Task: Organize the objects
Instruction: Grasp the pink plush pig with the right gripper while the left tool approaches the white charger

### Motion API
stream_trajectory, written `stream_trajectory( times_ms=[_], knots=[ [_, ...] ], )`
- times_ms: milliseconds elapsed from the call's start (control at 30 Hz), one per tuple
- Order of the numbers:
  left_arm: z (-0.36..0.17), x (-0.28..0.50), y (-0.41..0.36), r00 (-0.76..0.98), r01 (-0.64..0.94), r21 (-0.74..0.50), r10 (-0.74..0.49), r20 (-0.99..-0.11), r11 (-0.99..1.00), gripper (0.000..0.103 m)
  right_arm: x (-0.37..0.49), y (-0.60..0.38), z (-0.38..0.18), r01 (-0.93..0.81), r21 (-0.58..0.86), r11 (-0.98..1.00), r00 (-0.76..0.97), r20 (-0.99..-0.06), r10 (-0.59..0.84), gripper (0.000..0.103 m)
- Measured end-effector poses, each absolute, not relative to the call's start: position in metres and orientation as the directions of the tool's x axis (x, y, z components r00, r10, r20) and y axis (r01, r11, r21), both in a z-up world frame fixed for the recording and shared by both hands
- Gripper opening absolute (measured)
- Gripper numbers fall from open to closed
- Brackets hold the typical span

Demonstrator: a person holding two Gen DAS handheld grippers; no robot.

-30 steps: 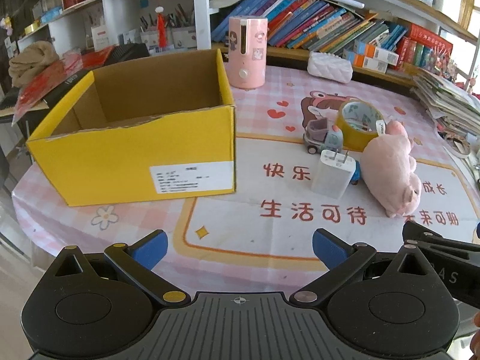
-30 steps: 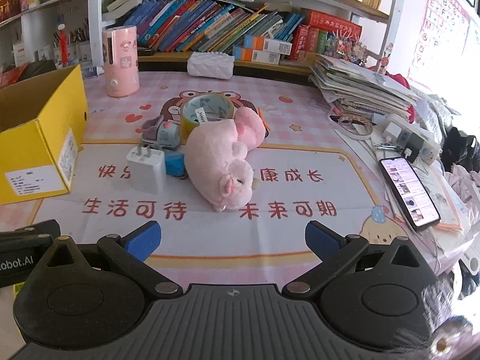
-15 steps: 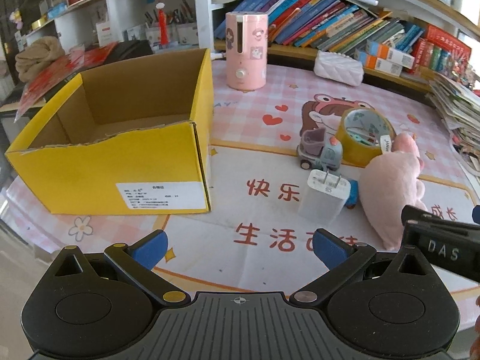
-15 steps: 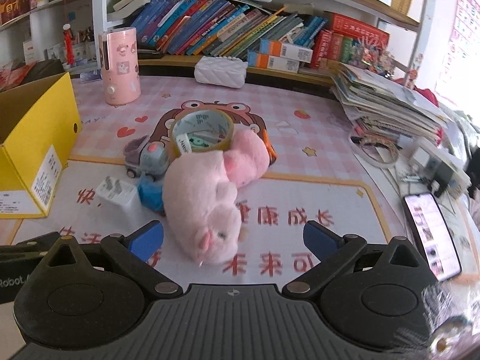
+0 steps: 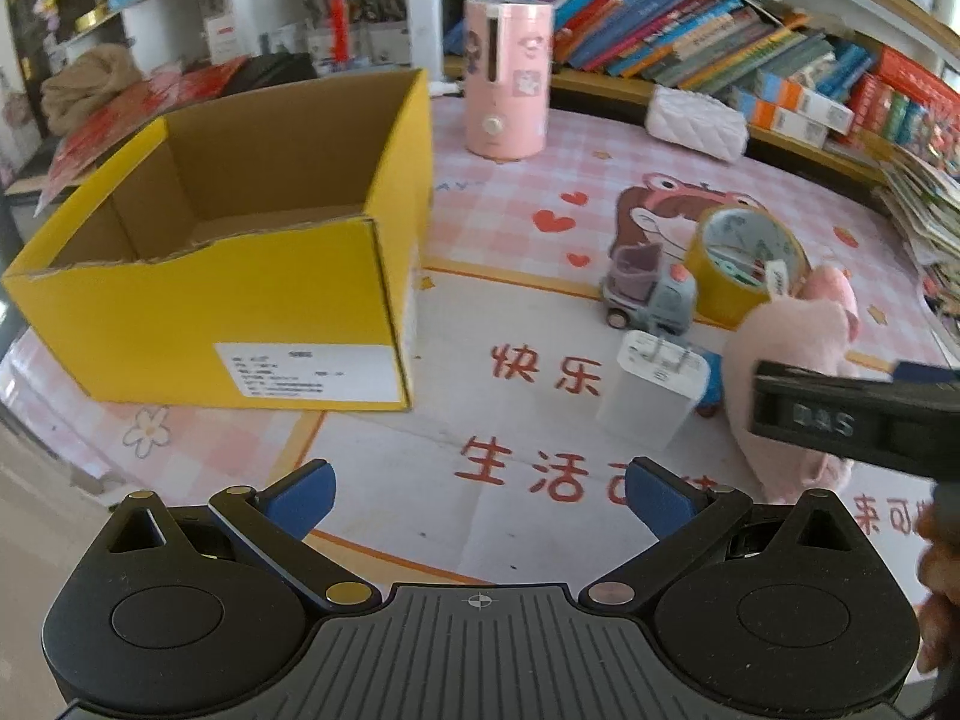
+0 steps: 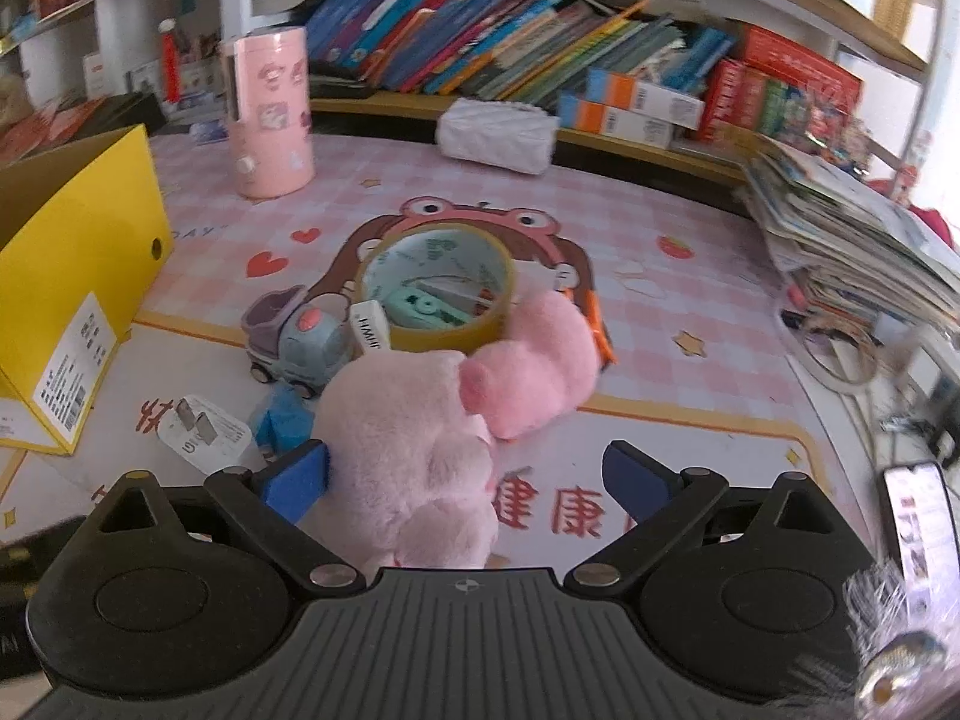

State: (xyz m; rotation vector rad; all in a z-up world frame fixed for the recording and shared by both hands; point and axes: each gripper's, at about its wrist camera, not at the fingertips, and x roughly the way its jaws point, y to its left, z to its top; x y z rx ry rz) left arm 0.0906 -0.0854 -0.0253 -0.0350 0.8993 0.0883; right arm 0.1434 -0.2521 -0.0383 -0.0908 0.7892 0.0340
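Observation:
A pink plush toy (image 6: 420, 420) lies on the pink tablecloth, its near end between the fingers of my right gripper (image 6: 465, 474). Those jaws are wide and closing; the right pad (image 6: 636, 477) stands clear of the plush. Behind the plush are a yellow tape roll (image 6: 438, 288), a grey toy truck (image 6: 300, 336) and a white charger (image 6: 204, 438). An open yellow cardboard box (image 5: 240, 300) stands at the left, with nothing seen inside. My left gripper (image 5: 483, 495) hovers open over the cloth before the box with nothing between its fingers. The charger (image 5: 654, 390) lies ahead to its right.
A pink cylinder (image 5: 507, 102) and a white quilted pouch (image 5: 696, 120) stand at the back, below a shelf of books (image 6: 480, 30). At the right are a stack of papers (image 6: 852, 240) and a phone (image 6: 918, 522). A small blue item (image 6: 282, 420) lies beside the charger.
My right gripper has moved forward and down over the plush, which now lies between its fingers. The left gripper shifted a little early on, then stayed.

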Motion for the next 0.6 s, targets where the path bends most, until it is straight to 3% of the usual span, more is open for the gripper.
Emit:
stream_trajectory(
  times_ms=[133, 333, 367, 467, 600],
  knots=[
    [-0.027, 0.090, -0.089, 0.617, -0.080, 0.018, 0.064, -0.784, 0.997, 0.103, 0.152, -0.248, -0.044, -0.099, -0.058, 0.993, 0.687, -0.727, 0.026, 0.094],
    [-0.027, 0.089, -0.087, 0.621, -0.091, -0.005, 0.053, -0.782, 0.996, 0.103, 0.160, -0.246, -0.052, -0.137, -0.034, 0.990, 0.658, -0.750, 0.065, 0.077],
    [-0.026, 0.089, -0.087, 0.622, -0.091, -0.010, 0.049, -0.781, 0.996, 0.103, 0.161, -0.247, -0.052, -0.144, -0.022, 0.989, 0.653, -0.753, 0.079, 0.069],
    [-0.026, 0.090, -0.090, 0.631, -0.085, -0.028, 0.032, -0.775, 0.996, 0.103, 0.160, -0.250, -0.050, -0.150, -0.005, 0.989, 0.655, -0.749, 0.096, 0.061],
    [-0.025, 0.092, -0.098, 0.647, -0.056, -0.046, 0.001, -0.763, 0.997, 0.103, 0.153, -0.261, -0.038, -0.149, 0.060, 0.987, 0.668, -0.730, 0.145, 0.058]
  ],
)
